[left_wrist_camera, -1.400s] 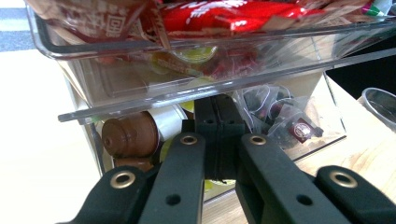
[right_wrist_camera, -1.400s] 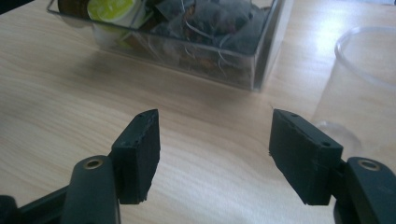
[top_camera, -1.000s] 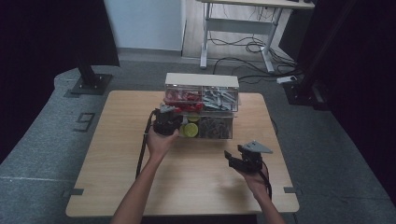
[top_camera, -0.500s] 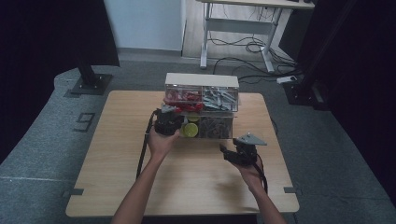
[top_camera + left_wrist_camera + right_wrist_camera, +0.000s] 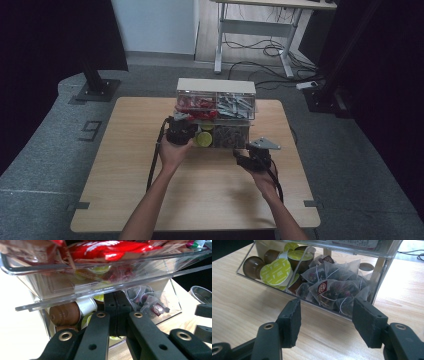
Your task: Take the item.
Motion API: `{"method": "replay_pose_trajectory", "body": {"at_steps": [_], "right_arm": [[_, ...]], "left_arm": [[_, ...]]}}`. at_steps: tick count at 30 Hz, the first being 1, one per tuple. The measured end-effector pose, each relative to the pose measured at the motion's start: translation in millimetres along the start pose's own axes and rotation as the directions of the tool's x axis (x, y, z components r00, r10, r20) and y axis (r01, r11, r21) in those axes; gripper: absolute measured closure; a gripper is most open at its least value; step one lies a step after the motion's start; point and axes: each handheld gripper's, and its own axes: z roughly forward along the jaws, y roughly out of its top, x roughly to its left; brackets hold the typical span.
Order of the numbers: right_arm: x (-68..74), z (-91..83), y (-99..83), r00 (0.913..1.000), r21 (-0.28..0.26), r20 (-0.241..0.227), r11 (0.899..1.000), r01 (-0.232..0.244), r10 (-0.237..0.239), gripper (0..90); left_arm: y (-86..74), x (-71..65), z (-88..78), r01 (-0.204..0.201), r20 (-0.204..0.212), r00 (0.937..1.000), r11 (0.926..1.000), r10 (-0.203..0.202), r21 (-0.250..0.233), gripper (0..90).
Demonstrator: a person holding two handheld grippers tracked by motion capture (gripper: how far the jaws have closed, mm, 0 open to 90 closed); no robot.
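Jaws of the right gripper stand apart with nothing between them, having just been closing a little as it nears the clear organizer.
Tea bags lie just beyond it behind the lower drawer's front; next, I judge, it must enter that drawer. Left gripper, shut, rests at the drawer's left, by the coffee capsules.

Room around the work table: dim, curtained, carpeted.

Light wood table stands on grey carpet; a "9" floor marking lies just off its left edge. Black curtains hang at left and right, each near a black stand base. A white wall panel sits behind. A metal-framed desk stands far back, with cables beneath it.
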Motion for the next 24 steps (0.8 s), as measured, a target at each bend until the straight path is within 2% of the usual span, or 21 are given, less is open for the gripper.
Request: {"method": "replay_pose_trajectory", "body": {"at_steps": [8,15,24], "right_arm": [[0.1,11.2,3.9,1.0,0.0,-0.004,1.0,-0.004,0.004,42.1],[-2.4,18.5,9.0,1.0,-0.002,-0.005,1.0,-0.005,0.005,47.3],[-5.0,32.2,10.8,0.9995,0.01,-0.029,1.0,0.01,-0.01,56.5]], "left_arm": [[0.3,-1.0,-0.1,-0.004,0.003,1.0,1.0,0.004,0.0,89.8],[-0.1,-1.0,-0.1,-0.001,0.005,1.0,1.0,0.001,-0.002,89.7],[-0.1,-0.9,0.2,-0.001,0.007,1.0,1.0,0.001,-0.004,89.6]]}}
